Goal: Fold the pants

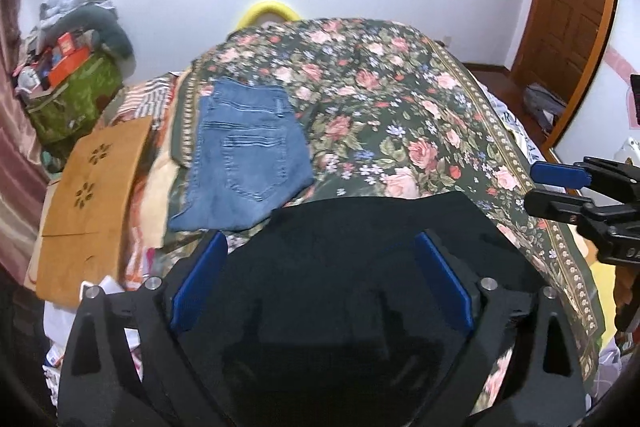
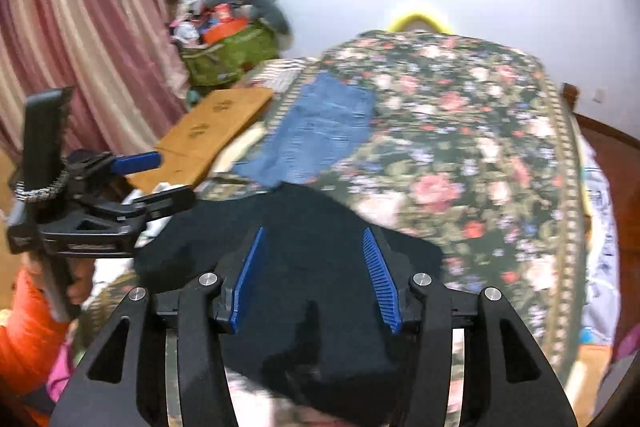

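Note:
Black pants [image 1: 340, 267] lie folded on the floral bedspread [image 1: 400, 115] at the bed's near edge; they also show in the right wrist view [image 2: 304, 267]. My left gripper [image 1: 320, 239] hovers over them, open and empty; it shows from the side in the right wrist view [image 2: 172, 179]. My right gripper [image 2: 314, 235] is open above the same pants, holding nothing; it shows at the right edge of the left wrist view [image 1: 532, 187]. Folded blue jeans [image 1: 244, 155] lie farther back on the bed, apart from both grippers, and show in the right wrist view [image 2: 320, 131].
A brown cardboard sheet [image 1: 92, 187] lies left of the bed over loose clothes. A green bag [image 1: 72, 99] piled with clutter stands at the back left by a pink curtain [image 2: 80, 27]. A wooden door [image 1: 572, 7] is at the right. A yellow ring [image 1: 268, 13] is behind the bed.

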A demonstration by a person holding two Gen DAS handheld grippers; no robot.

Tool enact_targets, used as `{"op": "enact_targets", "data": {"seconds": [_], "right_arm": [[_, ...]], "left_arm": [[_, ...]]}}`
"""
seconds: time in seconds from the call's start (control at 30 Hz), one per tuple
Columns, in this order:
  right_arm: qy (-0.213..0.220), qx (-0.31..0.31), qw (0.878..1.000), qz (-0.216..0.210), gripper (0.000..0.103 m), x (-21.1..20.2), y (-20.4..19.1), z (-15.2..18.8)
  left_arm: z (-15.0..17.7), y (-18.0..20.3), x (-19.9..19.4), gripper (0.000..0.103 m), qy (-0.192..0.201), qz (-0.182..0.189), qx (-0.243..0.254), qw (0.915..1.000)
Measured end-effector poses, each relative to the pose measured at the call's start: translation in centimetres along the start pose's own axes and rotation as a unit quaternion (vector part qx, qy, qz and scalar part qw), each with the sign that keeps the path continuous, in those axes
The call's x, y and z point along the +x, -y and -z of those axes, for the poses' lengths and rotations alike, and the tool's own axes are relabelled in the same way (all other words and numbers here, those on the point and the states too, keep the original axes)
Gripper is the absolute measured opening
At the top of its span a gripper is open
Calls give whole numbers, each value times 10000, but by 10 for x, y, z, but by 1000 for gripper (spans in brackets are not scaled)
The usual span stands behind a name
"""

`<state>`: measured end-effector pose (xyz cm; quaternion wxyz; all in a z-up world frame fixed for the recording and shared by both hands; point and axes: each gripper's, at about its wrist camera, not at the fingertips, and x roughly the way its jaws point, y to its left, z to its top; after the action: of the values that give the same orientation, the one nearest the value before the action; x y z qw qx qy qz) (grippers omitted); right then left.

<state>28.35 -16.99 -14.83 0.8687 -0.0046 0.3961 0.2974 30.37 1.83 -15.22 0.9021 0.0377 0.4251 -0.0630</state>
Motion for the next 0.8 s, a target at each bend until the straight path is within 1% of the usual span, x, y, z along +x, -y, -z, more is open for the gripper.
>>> {"op": "enact_targets", "data": {"seconds": [0.1,0.17,0.2,0.3,0.37,0.43,0.53,0.67,0.73,0.8], "right_arm": [[-238,108,9996,88,47,19,20,5],[-517,238,9984,37,47,35,34,12],[-735,329,9967,-35,47,48,40,18],[-1213,621,9905,-156,48,68,55,37],[-1430,650,9873,-225,48,77,61,51],[-1308,515,9898,-226,49,72,59,59],[-1274,386,9910,-166,51,62,54,64],[-1176,440,9920,-122,52,52,53,73],[-1157,476,9921,-63,53,46,53,77],[-1163,497,9920,9,56,42,52,83]], "left_arm": [[-2,13,27,96,-264,-7,150,9995],[3,19,46,96,-533,49,234,9983],[7,21,56,96,-687,56,288,9972],[22,24,82,96,-1064,-24,437,9934],[34,26,98,97,-1284,-23,587,9900],[41,22,99,102,-1184,68,550,9914],[44,14,96,102,-1246,204,396,9912],[51,12,83,102,-1121,67,357,9930],[54,12,77,102,-1039,-3,419,9937],[58,12,67,102,-893,-76,563,9944]]}}
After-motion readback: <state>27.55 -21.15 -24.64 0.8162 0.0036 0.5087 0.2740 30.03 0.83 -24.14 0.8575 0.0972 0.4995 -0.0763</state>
